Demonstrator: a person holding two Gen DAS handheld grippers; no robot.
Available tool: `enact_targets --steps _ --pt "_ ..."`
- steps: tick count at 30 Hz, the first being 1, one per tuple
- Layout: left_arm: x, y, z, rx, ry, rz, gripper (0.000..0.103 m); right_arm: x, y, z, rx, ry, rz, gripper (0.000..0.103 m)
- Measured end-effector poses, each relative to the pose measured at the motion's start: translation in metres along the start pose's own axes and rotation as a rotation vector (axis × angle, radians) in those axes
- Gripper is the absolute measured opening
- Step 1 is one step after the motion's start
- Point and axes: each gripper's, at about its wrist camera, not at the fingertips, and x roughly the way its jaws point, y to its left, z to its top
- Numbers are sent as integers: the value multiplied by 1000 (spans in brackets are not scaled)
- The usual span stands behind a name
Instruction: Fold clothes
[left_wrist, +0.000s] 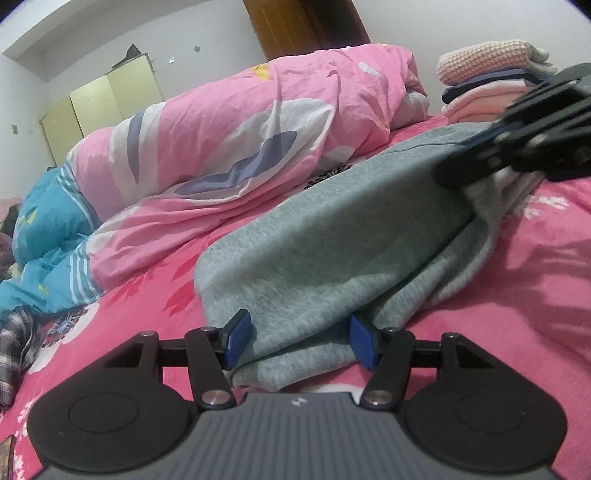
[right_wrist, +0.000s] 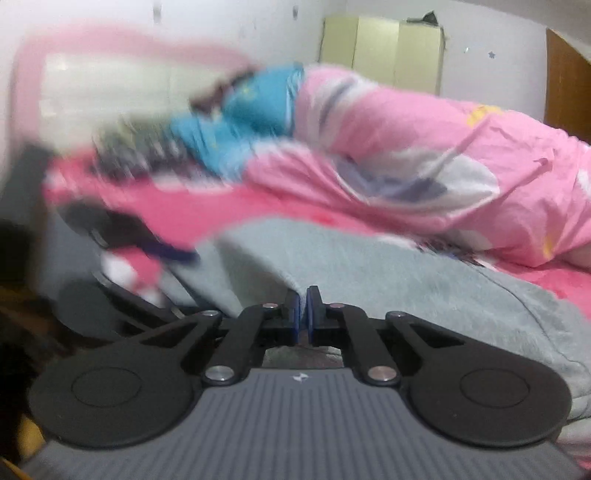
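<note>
— left tongs (left_wrist: 300, 341) wide around the grey top (left_wrist: 332, 243) on the bed (left_wrist: 517, 314); right tongs (right_wrist: 302, 314) pinch its other edge.
— i'd close left, lift level, keep edges matched.

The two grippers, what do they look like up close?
Both match: the left gripper and right gripper have black linkage arms with silver pivot pins, round black side discs, blue pads on the jaws, and a grey ribbed body bearing a small white logo.

Left gripper (left_wrist: 300, 341) agape, right gripper (right_wrist: 303, 314) clamped.
</note>
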Motion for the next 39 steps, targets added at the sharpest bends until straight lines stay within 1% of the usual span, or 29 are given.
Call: enact_targets --steps 3,5,7,9,10,11,12,13,14,15,16,18,21,24,25,26,29,31,33,36,37,39 --pt "-1 -1 -1 16 -15 1 61 -5 -3 -6 2 -11 35 3" --pt "-2 -3 0 40 -27 11 60 -8 -5 -10 4 -18 58 5" --pt "-2 -8 1 62 -41 18 59 -12 -7 -14 6 -25 82 7" --pt "-2 -12 3 82 -54 23 54 -15 -9 -18 7 -33 105 8" --pt "-1 -12 4 82 -57 18 54 -17 -13 -18 31 -37 118 8" --pt "0 -13 4 82 -59 12 51 -19 -16 -18 58 -41 131 8" --pt "0 -14 5 82 -62 6 46 -21 -20 -17 86 -45 143 8" --pt "1 -15 6 80 -64 1 44 -23 -23 -17 113 -50 156 8" --pt "2 -14 7 71 -66 -1 36 -24 -26 -17 141 -54 169 9" --pt "4 -13 8 61 -67 -3 26 -26 -30 -17 168 -58 182 10" --pt "5 -12 9 52 -69 -5 21 -28 -33 -17 196 -62 195 12" --pt "6 -9 11 28 -75 -4 13 -32 -40 -16 251 -71 220 12" --pt "6 -2 12 -13 -87 -14 10 -37 -51 -16 333 -84 258 12" --pt "5 1 13 -20 -99 -17 9 -35 -66 -10 424 -131 247 12" --pt "4 1 13 -22 -102 -16 9 -29 -67 -8 428 -123 250 12" --pt "4 2 14 -32 -107 -16 8 -21 -68 -5 427 -111 253 12" --pt "3 7 18 -77 -129 -17 7 12 -43 1 245 31 304 12" --pt "1 9 18 -90 -140 -23 6 27 -25 3 138 82 302 11" --pt "0 11 19 -103 -151 -28 6 39 -15 6 101 87 263 11" --pt "-1 13 20 -121 -165 -36 6 54 -9 5 108 72 172 11" --pt "1 14 18 -118 -158 -38 6 57 -7 5 113 68 159 11" --pt "3 15 16 -120 -149 -43 6 52 -7 5 133 66 181 12"
